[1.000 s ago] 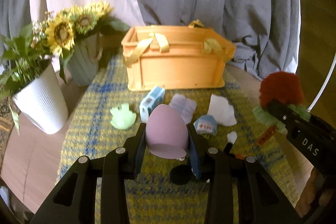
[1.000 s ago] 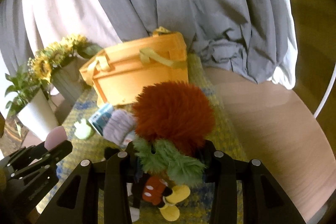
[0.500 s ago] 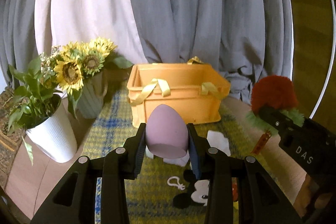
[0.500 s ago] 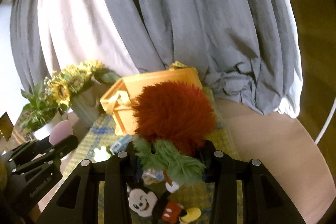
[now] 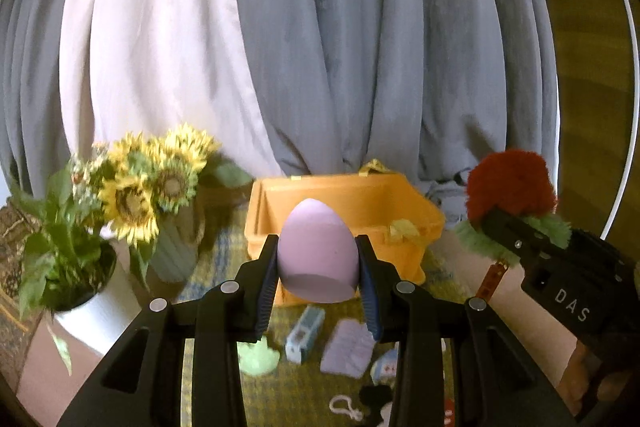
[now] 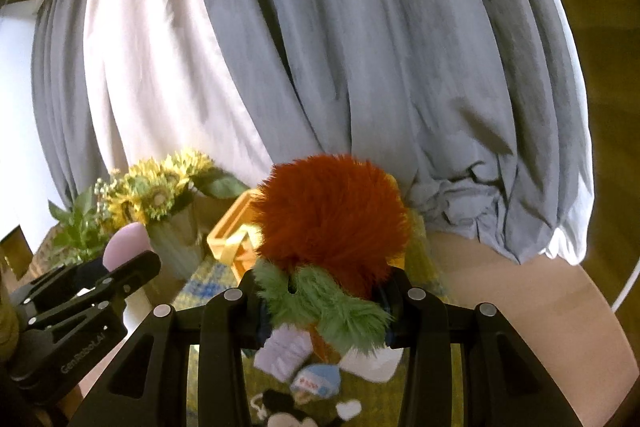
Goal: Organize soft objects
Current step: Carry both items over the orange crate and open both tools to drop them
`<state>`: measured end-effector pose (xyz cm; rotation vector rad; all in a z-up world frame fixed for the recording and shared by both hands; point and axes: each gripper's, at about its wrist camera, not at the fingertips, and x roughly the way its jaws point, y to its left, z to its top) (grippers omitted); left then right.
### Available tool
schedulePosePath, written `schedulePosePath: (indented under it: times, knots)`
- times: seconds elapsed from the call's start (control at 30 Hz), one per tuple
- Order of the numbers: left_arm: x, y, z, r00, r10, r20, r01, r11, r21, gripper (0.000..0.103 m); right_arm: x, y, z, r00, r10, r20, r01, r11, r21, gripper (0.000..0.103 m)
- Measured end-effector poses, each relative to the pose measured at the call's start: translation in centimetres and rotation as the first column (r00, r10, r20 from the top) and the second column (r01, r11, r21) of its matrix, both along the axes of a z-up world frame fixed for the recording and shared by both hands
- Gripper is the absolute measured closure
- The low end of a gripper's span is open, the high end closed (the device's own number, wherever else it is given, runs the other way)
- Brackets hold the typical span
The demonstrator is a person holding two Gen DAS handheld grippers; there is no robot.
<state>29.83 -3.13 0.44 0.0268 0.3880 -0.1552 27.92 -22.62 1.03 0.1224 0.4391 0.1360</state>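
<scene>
My left gripper (image 5: 318,269) is shut on a lilac egg-shaped sponge (image 5: 316,251), held in the air in front of the orange crate (image 5: 412,211). My right gripper (image 6: 324,291) is shut on a fluffy red and green plush (image 6: 328,215); in the left wrist view that plush (image 5: 510,183) shows at the right. The plush hides most of the crate (image 6: 234,227) in the right wrist view. Below on the yellow-blue cloth (image 5: 288,395) lie a lilac pouch (image 5: 348,347), a green soft toy (image 5: 258,357), a small blue box (image 5: 306,333) and a mouse plush (image 6: 286,413).
Sunflowers in a ribbed green vase (image 5: 172,259) and a leafy plant in a white pot (image 5: 96,311) stand left of the crate. Grey and white curtains (image 5: 320,47) hang behind the table. Bare wood tabletop (image 6: 520,307) lies to the right.
Both grippers have risen with their loads and tilted up. The crate and the cloth's items have slid lower in both views, and more curtain shows.
</scene>
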Motion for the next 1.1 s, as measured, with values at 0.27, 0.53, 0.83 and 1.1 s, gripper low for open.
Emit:
schedulePosePath:
  times: [0.27, 0.53, 0.83, 1.1]
  knots:
    - [3.0, 0.0, 1.6, 0.998, -0.009, 0.065, 0.009, 1.0, 0.006, 0.067, 3.3, 0.5, 1.1, 0.999, 0.015, 0.03, -0.015, 1.0, 0.002, 0.063]
    - [6.7, -0.4, 2.1, 0.996, -0.015, 0.087, 0.013, 1.0, 0.023, 0.067, 6.9, 0.9, 1.3, 0.999, 0.027, 0.024, -0.027, 1.0, 0.002, 0.062]
    - [11.2, -0.6, 1.8, 0.997, -0.014, 0.082, 0.009, 0.998, 0.055, 0.067, 12.3, 1.2, 0.3, 0.998, 0.023, -0.051, -0.024, 1.0, -0.018, 0.062]
    - [15.6, -0.9, 0.4, 0.999, -0.012, 0.034, 0.009, 0.996, 0.092, 0.067, 16.3, 1.6, -1.4, 0.994, 0.015, -0.108, -0.022, 0.997, -0.068, 0.062]
